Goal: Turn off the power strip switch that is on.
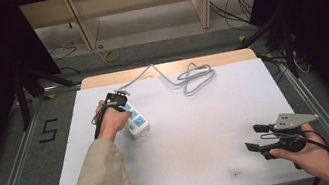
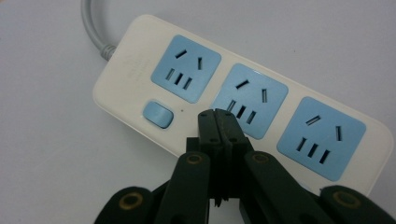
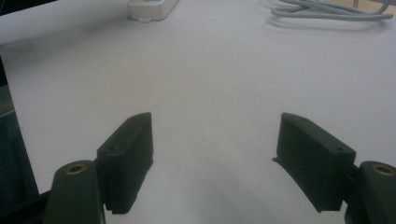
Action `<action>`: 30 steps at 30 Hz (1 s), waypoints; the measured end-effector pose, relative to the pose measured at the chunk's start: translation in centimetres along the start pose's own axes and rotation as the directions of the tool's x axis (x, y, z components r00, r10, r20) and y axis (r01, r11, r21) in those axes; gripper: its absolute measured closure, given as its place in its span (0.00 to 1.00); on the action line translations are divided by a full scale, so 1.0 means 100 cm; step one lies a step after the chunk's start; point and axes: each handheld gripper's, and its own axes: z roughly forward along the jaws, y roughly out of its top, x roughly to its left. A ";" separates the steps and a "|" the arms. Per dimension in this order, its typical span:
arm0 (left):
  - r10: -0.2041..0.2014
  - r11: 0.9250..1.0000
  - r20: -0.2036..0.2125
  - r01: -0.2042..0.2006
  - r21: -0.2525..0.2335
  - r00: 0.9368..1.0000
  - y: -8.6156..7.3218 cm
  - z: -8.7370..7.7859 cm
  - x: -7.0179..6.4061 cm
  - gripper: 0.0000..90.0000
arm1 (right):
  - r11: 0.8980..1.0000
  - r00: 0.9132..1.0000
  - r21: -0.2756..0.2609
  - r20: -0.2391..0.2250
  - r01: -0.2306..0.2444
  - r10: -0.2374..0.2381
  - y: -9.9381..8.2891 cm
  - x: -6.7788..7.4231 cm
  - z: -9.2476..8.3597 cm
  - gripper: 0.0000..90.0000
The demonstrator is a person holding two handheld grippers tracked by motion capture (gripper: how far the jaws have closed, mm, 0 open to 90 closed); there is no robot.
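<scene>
- The left gripper [image 2: 219,122] has its two black jaws pressed together with nothing between them, tips poised directly over the white plastic power strip with three blue socket faces [image 2: 243,100], which lies on the left part of the white table sheet [image 1: 194,133].
- Just to the left of the closed tips in the left gripper view sits the small blue rocker switch [image 2: 158,114]; the middle socket face is right behind them. Whether the tips touch the casing cannot be told.
- The right gripper [image 1: 260,138] rests low at the near right of the sheet, jaws wide apart and empty, well apart from the strip.
- Likely risk: if the switch is the target, the tips stand a little off to its side, so a straight push could land on bare casing or slip toward the socket slots.
- A sideways shove could also slide the light strip, since nothing pins it; the idle right gripper is too far off to brace it.
- The grey round cord [image 1: 195,76] leaves the strip's far end and coils beyond the left gripper, near the sheet's far edge; tugging the strip would drag it.
- Room to move: open sheet lies between the two grippers and in front of the right one; the strip sits near the sheet's left edge.
</scene>
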 end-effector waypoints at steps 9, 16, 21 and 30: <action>-0.001 0.998 0.006 0.001 -0.058 1.000 -0.003 -0.006 0.002 1.00 | 1.000 1.000 -0.001 0.000 0.000 0.000 0.000 0.000 0.000 0.31; -0.025 0.994 0.025 0.027 -0.110 0.999 -0.004 -0.015 0.004 0.90 | 1.000 1.000 0.000 0.000 0.001 -0.001 0.000 0.000 0.000 0.31; -0.024 0.987 0.041 0.031 -0.158 0.999 -0.005 -0.022 0.005 0.83 | 1.000 1.000 0.000 -0.001 0.000 0.000 0.000 0.000 0.000 0.31; 0.026 0.966 0.006 -0.024 -0.256 1.000 -0.010 -0.029 0.005 0.44 | 1.000 1.000 0.000 0.000 0.001 -0.001 0.000 0.000 0.000 0.31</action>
